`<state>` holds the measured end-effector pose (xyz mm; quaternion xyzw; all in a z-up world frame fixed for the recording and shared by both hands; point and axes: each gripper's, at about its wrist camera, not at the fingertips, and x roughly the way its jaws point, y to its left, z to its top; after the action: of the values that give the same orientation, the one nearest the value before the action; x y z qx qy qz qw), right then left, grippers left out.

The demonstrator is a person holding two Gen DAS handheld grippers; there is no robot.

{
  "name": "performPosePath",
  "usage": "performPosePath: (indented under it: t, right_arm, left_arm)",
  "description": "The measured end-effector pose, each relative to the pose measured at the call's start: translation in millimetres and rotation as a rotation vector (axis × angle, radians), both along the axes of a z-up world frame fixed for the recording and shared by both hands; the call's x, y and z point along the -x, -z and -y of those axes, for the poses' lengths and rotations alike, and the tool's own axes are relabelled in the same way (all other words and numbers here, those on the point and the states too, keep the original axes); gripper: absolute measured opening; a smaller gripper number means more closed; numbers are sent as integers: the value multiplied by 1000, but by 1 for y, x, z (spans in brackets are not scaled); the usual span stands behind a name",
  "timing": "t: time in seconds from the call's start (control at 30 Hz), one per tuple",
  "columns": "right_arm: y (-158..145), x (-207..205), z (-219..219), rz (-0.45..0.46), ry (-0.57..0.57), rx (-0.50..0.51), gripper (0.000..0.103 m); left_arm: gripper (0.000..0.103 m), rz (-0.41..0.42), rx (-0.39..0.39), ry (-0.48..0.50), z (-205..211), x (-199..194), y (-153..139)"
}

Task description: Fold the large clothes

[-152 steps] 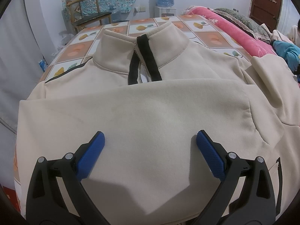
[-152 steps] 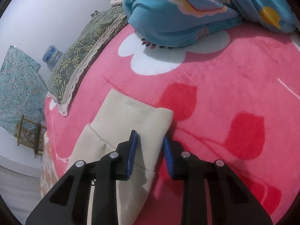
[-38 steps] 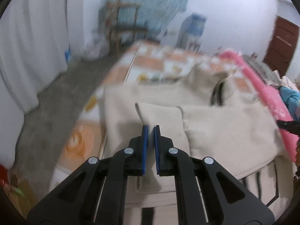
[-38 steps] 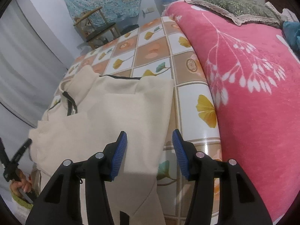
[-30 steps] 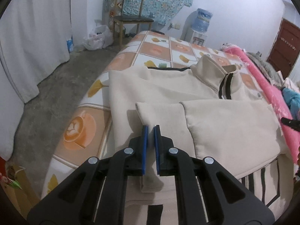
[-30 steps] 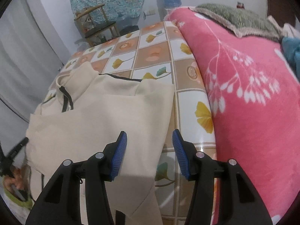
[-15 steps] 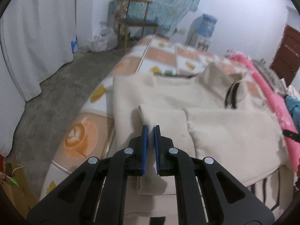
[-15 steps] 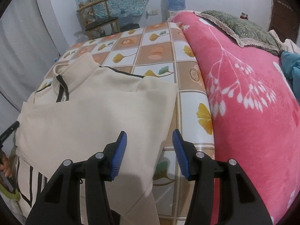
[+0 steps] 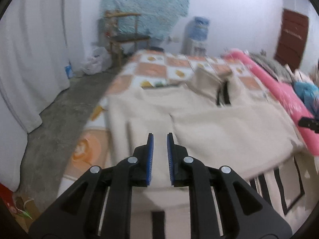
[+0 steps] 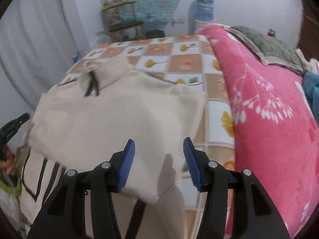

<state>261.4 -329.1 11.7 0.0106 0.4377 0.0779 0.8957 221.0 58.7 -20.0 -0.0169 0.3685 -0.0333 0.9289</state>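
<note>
On bed (image 10: 185, 65): cream sweatshirt (image 10: 119, 115), both grippers' jaws parted.

Readable text: none in either view; both pictures are blurred by motion
Water bottle (image 9: 200, 26): a pale band on its blue body, no letters legible
Door (image 9: 291, 37): a faint light streak across the dark wood; too smeared to read as writing
Sweatshirt (image 10: 111, 119): plain cream cloth with a dark zip placket; no brand mark or tag seen
Bedsheet (image 10: 179, 59): printed squares with leaves and orange shapes; pictures only, no words
Pink blanket (image 10: 265, 107): white branch-and-leaf pattern; no lettering
Left gripper (image 9: 160, 155) and right gripper (image 10: 158, 163): bare black arms, blue pads; no numbers or logos
</note>
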Motion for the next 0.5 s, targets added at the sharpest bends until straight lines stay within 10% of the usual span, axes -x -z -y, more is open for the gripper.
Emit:
performPosePath:
  t: [0.17,0.5]
  right_arm:
    - [25,19,-17,-68,-62,52,49]
    - [2,69,-32,-59,-15,92,43]
  left_arm:
    - [28,-155,-50,0,6,-6,29]
    - [52,-68,-8,11,3,65,-16]
